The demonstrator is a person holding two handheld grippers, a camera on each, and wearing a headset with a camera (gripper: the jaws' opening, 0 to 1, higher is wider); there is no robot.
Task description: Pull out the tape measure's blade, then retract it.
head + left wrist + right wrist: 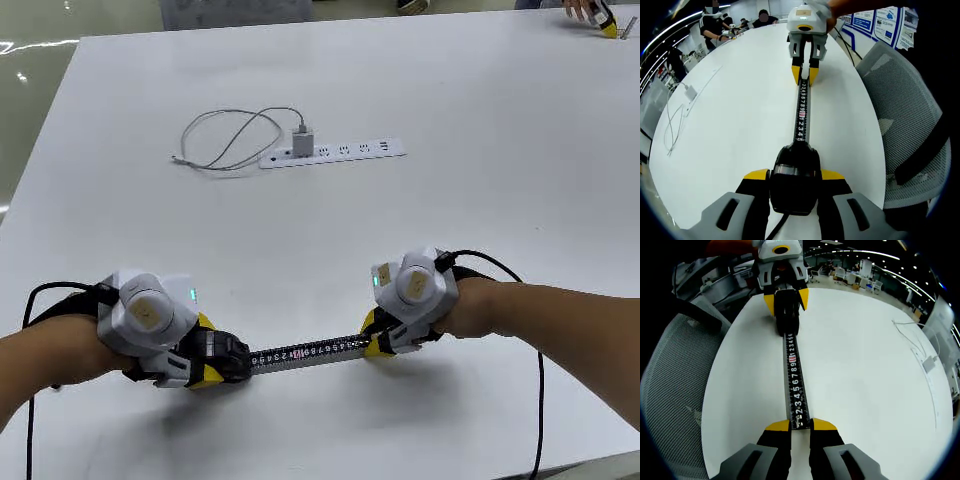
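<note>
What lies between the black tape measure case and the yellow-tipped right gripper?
The pulled-out dark numbered blade, stretched from the black case to the right gripper above the white table, in the head view.

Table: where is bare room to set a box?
Free: between the strip and the blade, and the table right of the strip. Crowded: the near edge, with the left claw on the case and the right claw on the blade.

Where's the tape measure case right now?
The case sits low left in the head view, clamped in the left gripper, its blade stretched to the right gripper.
</note>
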